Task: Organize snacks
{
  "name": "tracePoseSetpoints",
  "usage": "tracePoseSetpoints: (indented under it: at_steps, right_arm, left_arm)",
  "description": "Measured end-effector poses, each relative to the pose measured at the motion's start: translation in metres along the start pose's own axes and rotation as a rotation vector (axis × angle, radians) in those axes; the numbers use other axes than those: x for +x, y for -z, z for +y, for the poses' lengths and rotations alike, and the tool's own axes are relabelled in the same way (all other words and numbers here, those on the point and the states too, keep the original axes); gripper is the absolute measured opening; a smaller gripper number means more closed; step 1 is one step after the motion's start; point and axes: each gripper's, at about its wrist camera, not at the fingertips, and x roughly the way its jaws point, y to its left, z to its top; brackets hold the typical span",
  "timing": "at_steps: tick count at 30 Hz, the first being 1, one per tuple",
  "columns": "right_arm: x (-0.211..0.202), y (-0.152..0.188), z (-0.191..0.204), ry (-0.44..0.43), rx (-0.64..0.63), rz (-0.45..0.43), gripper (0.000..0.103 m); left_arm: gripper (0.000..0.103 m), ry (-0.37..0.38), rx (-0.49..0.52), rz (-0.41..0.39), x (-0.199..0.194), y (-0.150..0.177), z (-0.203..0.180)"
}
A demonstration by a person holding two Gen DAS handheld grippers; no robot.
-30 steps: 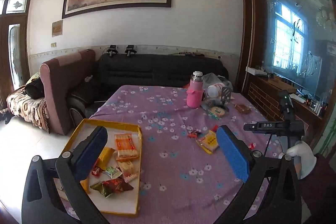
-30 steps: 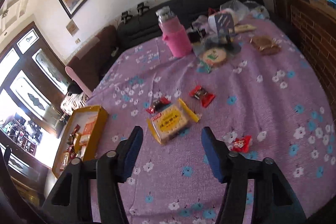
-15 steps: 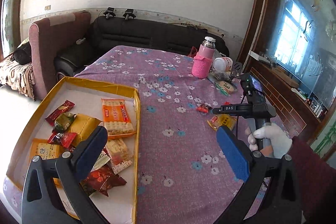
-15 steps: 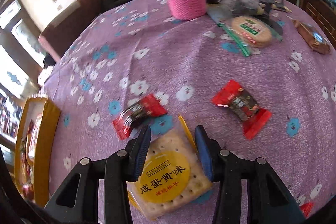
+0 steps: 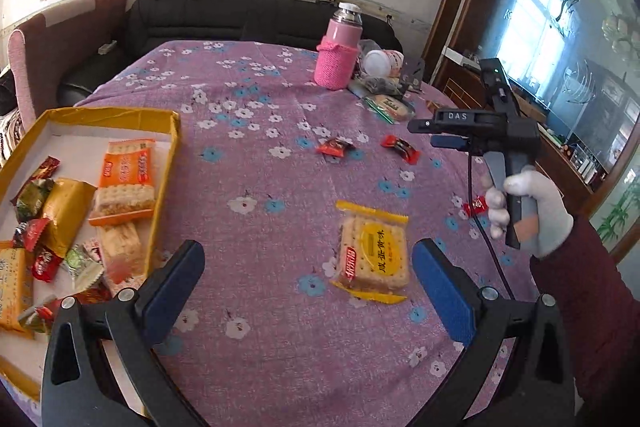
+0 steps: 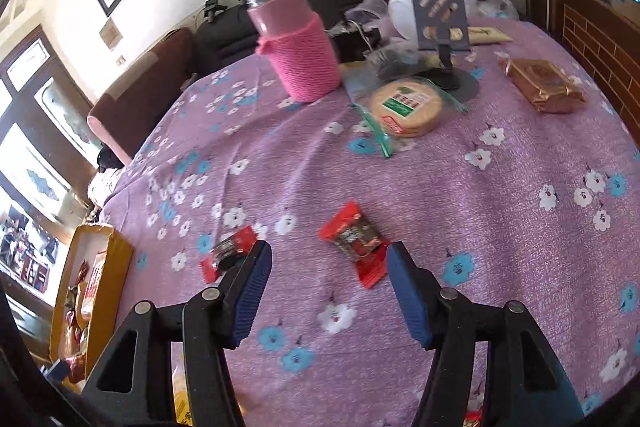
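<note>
Several wrapped snacks — in yellow tray [image 5: 173, 131] | cracker packet [image 5: 374, 254] — on tablecloth [image 5: 256, 163]

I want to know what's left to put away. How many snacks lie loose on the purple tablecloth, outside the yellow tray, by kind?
Red-wrapped candies: 3
Square cracker pack: 1
Round biscuit pack: 1
Brown-wrapped pack: 1
Total: 6

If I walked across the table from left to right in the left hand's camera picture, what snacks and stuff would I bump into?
Yellow tray with snacks → orange cracker pack inside it → first red candy → yellow cracker pack → second red candy → small red candy → right gripper held in a white-gloved hand.
</note>
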Motion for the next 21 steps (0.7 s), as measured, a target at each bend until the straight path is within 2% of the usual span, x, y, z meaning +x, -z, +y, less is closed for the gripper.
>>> tracePoseSetpoints:
  at_steps: [5, 10, 12, 13, 21]
  right_arm:
    - [0.038, -0.005, -0.004, 0.042, -0.047, 0.026, 0.063]
    - [0.064, 0.001, 0.02, 0.147, -0.19, 0.043, 0.063]
    - [0.064, 0.006, 0.027, 0.209, -0.242, 0.042, 0.046]
    - [0.064, 0.007, 0.028, 0.232, -0.255, 0.043, 0.027]
    - [0.031, 0.018, 0.005, 0.11, -0.115, 0.06, 0.027]
  left_arm:
    - [0.103, 0.013, 0.041, 0.06, 0.024, 0.003, -0.02]
    - [0.103, 0.018, 0.067, 0.1, 0.047, 0.002, -0.03]
    - [0.103, 0.015, 0.078, 0.112, 0.056, 0.0, -0.035]
    - [0.103, 0.015, 0.086, 0.119, 0.061, 0.0, -0.037]
    - [0.103, 0.023, 0.169, 0.181, 0.096, -0.003, -0.066]
